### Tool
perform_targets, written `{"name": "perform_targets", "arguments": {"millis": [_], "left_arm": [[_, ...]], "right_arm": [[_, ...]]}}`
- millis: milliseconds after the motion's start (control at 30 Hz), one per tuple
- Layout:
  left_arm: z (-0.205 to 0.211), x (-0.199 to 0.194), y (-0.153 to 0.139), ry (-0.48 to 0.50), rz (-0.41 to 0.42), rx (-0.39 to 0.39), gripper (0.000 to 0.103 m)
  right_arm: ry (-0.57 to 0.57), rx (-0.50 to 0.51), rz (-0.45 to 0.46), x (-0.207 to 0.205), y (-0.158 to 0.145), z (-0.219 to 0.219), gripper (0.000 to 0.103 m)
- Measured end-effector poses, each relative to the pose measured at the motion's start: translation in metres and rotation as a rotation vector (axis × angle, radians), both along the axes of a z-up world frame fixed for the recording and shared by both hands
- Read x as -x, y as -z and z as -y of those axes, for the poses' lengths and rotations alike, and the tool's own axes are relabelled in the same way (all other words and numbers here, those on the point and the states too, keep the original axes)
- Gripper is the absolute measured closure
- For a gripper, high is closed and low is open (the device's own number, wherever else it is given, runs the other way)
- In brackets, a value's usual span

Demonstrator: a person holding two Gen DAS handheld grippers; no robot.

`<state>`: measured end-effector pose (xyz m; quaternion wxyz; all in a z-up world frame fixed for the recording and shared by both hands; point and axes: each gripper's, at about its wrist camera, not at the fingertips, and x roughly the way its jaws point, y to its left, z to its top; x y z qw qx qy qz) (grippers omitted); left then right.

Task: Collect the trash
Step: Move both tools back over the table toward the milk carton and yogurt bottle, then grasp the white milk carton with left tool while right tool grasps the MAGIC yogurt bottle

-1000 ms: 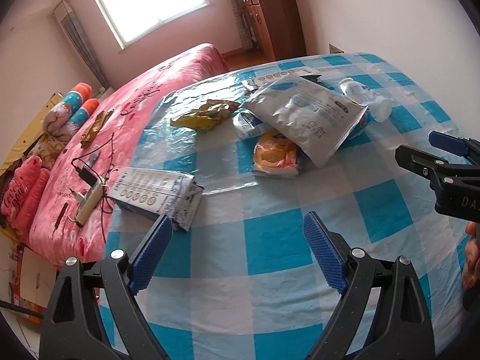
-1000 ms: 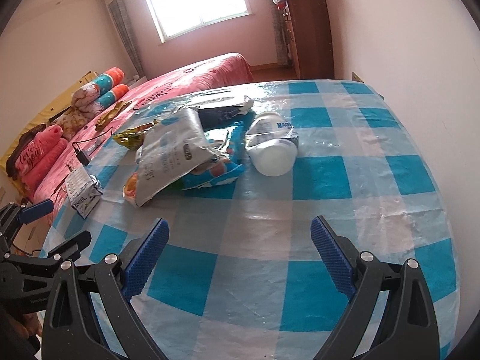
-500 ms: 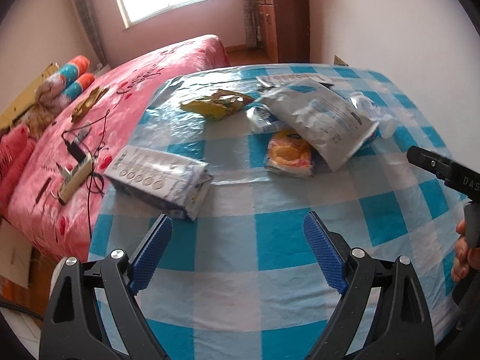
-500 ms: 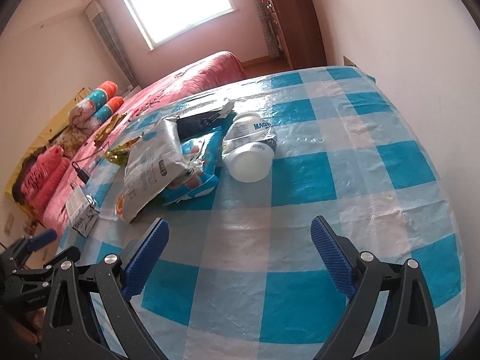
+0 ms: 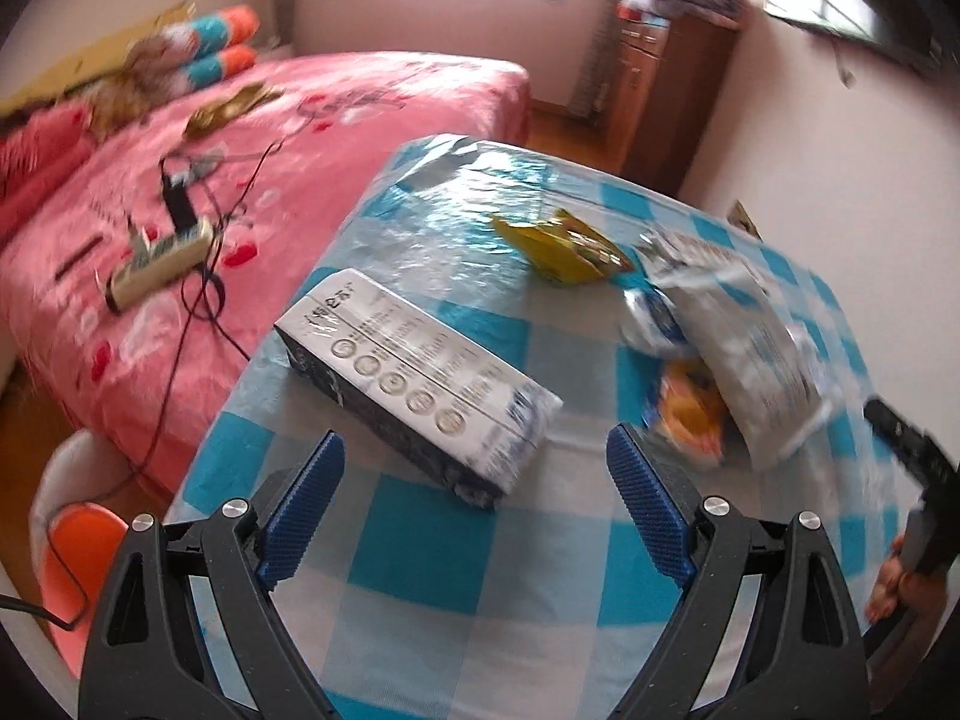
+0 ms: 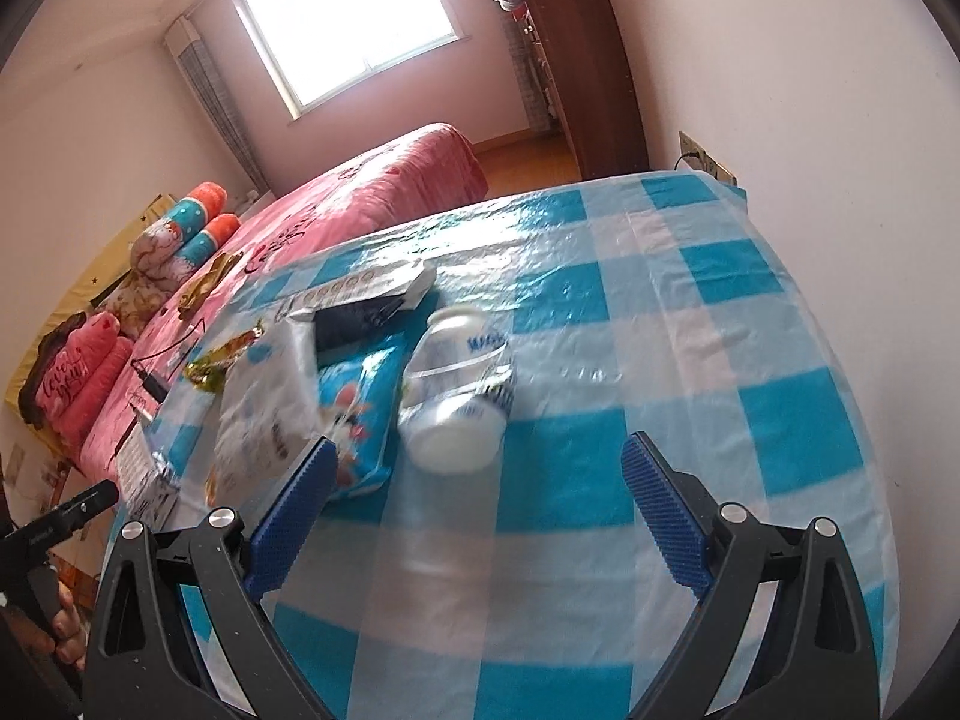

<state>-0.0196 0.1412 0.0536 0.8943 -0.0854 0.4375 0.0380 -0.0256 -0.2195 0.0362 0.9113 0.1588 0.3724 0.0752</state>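
A bedroom with pale pink walls; my bench (image 5: pixel 420 546) wears a glossy blue-and-white checked plastic cloth, crinkled and shining under the window. The trash lies scattered on it. Just ahead of my left gripper (image 5: pixel 474 468), whose ribbed blue fingers (image 5: pixel 303 504) stand wide apart and hold nothing, sits a long rectangular carton (image 5: pixel 414 378), white on top with a row of round icons, its near end crumpled. Beyond it lie a creased yellow wrapper (image 5: pixel 561 243), a flat silvery-white pouch (image 5: pixel 741 336) and an orange packet (image 5: pixel 690 414) half under that pouch. My right gripper (image 6: pixel 474 504) is likewise spread open and empty; before it a clear plastic bottle (image 6: pixel 459 396) lies on its side, its round base toward me, touching a puffy blue snack bag (image 6: pixel 357 408). A dark flat box (image 6: pixel 360 306) rests behind them. To the left stands a bed (image 5: pixel 120 192) with a pink cover, a power strip (image 5: pixel 159 264) and cables on it.
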Motion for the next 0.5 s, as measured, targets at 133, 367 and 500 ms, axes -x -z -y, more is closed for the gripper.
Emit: {"name": "perform_targets", "arguments": {"millis": [133, 367, 500], "left_arm": [[-0.015, -0.019, 0.009, -0.061, -0.034, 0.087, 0.013], [-0.026, -0.044, 0.022, -0.116, -0.067, 0.129, 0.013], [-0.026, -0.052, 0.026, -0.113, -0.074, 0.117, 0.013]], "right_arm": [[-0.016, 0.008, -0.011, -0.017, 0.004, -0.003, 0.009], [-0.045, 0.050, -0.005, -0.039, 0.001, -0.016, 0.017], [-0.048, 0.077, -0.019, -0.050, 0.002, -0.021, 0.017]]}}
